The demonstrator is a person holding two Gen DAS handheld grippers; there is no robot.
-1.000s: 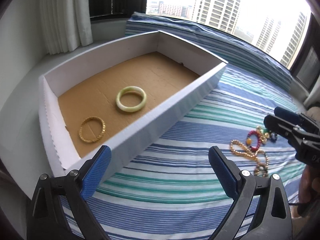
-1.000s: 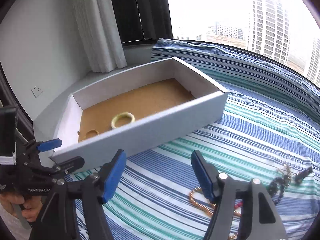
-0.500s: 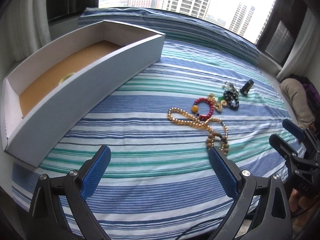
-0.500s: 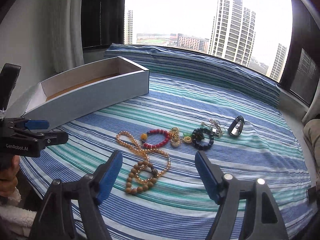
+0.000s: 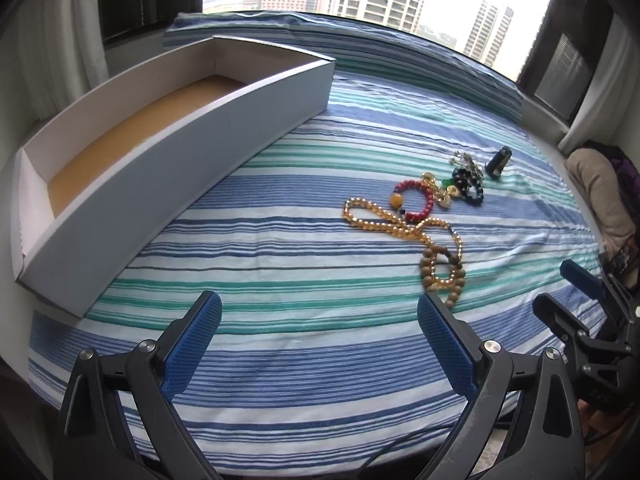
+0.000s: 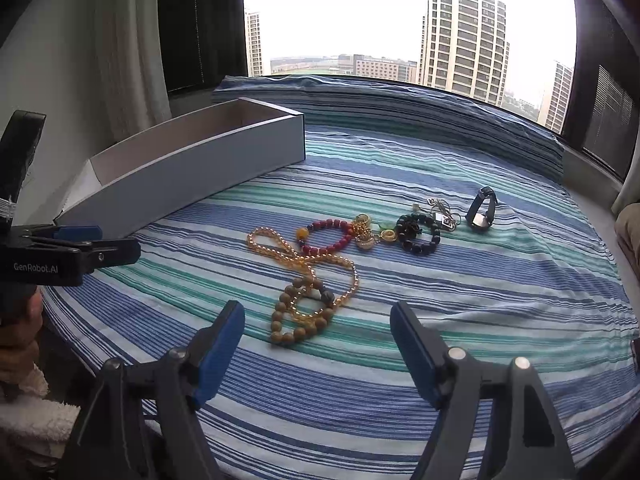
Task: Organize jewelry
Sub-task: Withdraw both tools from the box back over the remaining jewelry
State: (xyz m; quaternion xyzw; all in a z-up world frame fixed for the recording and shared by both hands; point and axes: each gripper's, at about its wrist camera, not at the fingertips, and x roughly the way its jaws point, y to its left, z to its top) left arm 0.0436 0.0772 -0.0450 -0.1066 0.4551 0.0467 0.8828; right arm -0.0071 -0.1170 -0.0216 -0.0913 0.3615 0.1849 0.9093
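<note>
Jewelry lies in a loose cluster on the striped bedspread (image 6: 480, 304), ahead of the right tongs (image 6: 318, 340) and ahead and to the right of the left tongs (image 5: 320, 332). Nearest the right tongs is a wooden bead bracelet (image 6: 298, 316), lying just beyond the gap between its fingers and overlapping one loop of a long gold bead necklace (image 6: 280, 254). Farther ahead, the necklace runs under the near edge of a red bead bracelet (image 6: 328, 236). To the right of that sit small gold pieces (image 6: 362, 232), a dark bead bracelet (image 6: 418, 234), a tangle of thin silver chain (image 6: 442, 212) and, outermost, a dark watch-like band (image 6: 482, 210) standing on edge. In the left wrist view the same cluster shows: wooden beads (image 5: 440, 276), gold necklace (image 5: 384, 220), red bracelet (image 5: 416, 200).

Right tongs: fingers spread wide, nothing between them, held above the bedspread. Left tongs: likewise spread wide and holding nothing; seen side-on in the right view at the far left (image 6: 116, 244), gripped by a hand (image 6: 18, 332).

A long white cardboard box (image 5: 168, 160) with a brown floor stands ahead and to the left of both tongs, well apart from the cluster; its contents cannot be seen from these angles.

Beyond: a window (image 6: 400, 20) with tower blocks, and a white curtain (image 6: 132, 48) at left
</note>
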